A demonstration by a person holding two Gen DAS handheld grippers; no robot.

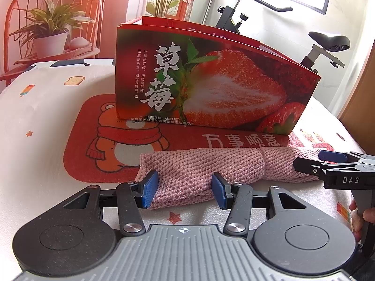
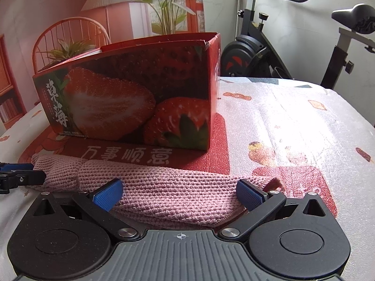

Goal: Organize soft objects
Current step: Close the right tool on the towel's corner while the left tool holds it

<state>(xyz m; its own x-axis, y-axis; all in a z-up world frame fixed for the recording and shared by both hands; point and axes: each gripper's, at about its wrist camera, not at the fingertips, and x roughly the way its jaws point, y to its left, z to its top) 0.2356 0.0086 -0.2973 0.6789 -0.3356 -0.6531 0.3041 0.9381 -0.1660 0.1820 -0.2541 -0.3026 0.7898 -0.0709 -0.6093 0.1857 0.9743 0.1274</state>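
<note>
A rolled pink knitted towel (image 1: pixel 206 171) lies on the red bear mat (image 1: pixel 98 145) just in front of the open strawberry box (image 1: pixel 211 82). The left gripper (image 1: pixel 185 187) straddles its left end, the right gripper (image 2: pixel 180 194) its right, both with jaws spread and not visibly pressing. Soft, light and floppy, the roll looks likely to sag or unwind unless pinched at both ends

Pink knit towel (image 1: pixel 201 164), strawberry-print box (image 1: pixel 211 82)

Black grippers (image 1: pixel 185 190) with blue ribbed fingers (image 1: pixel 150 188), grey ridged bodies, silver screws.
</note>
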